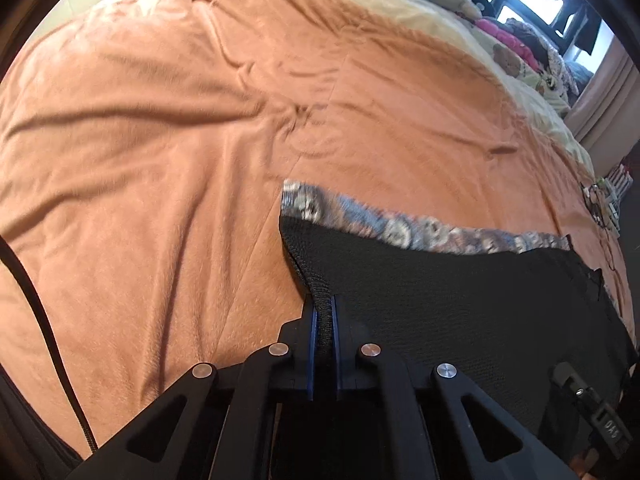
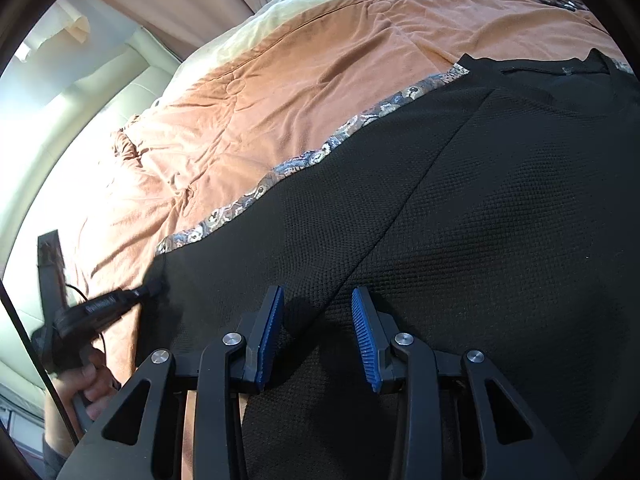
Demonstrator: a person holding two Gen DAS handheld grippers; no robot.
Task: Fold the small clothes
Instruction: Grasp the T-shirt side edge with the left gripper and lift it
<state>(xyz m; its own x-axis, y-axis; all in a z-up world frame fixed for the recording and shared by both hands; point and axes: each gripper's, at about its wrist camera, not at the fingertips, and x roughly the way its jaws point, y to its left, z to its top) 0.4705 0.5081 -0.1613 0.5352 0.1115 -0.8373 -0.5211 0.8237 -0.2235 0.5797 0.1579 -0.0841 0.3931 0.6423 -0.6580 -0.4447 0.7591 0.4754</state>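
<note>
In the left wrist view, the left gripper [image 1: 324,312] is clamped on the bunched left edge of a black garment [image 1: 460,304] that lies on an orange blanket [image 1: 160,140], a patterned strip [image 1: 400,232] along its far edge. In the right wrist view, the right gripper [image 2: 318,300] stands partly apart over the garment's surface, its blue pads [image 2: 272,328] on either side of a fold; whether they pinch it I cannot tell.

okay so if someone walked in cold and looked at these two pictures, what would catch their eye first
The black garment with its patterned trim, spread on the orange bedspread, dominates both views. At its near-left edge, the left gripper is pinched shut on a bunched seam. The right gripper rests on the cloth with blue pads apart, a fold line between them.
</note>
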